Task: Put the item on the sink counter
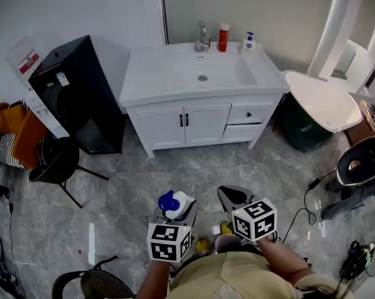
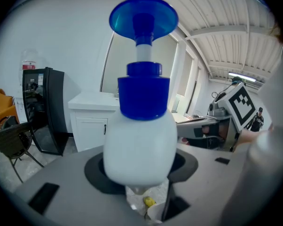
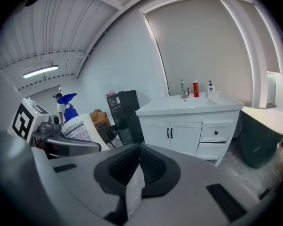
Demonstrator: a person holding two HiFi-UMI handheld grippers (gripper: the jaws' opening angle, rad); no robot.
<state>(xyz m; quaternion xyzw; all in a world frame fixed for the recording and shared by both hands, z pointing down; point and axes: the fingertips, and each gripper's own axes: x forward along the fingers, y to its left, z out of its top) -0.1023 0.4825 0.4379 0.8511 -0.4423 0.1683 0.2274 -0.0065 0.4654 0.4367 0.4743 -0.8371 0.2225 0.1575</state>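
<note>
Pump bottle (image 2: pixel 140 140), white with a blue pump head, sits in the left tongs (image 2: pixel 140 182). They stand wide around its body and press it from both sides. Its long axis is upright, with the pump head on top. The right tongs (image 3: pixel 137 166) are closed, pad against pad, and nothing is between them.

In the head view both tongs are at 6 o'clock, close to the person's body, the left ones at 7 o'clock of the right ones. The sink counter (image 1: pixel 151 75) lies at 12 o'clock, well apart from the bottle, with open grey floor between. So the bottle is not yet over the counter, and I judge the carrying is only at its start.

The coming move turns on this line from 6 to 12 o'clock: the left hand has the load, so it must go straight forward and keep the bottle upright. On the counter, the part at 9 o'clock of the basin (image 1: pixel 203 73) is bare. The faucet (image 1: pixel 202 39), a red bottle (image 1: pixel 223 37) and a soap dispenser (image 1: pixel 248 42) stand at the back edge, from 12 to 2 o'clock of the basin. The bare side seems the safer place to set it.
</note>
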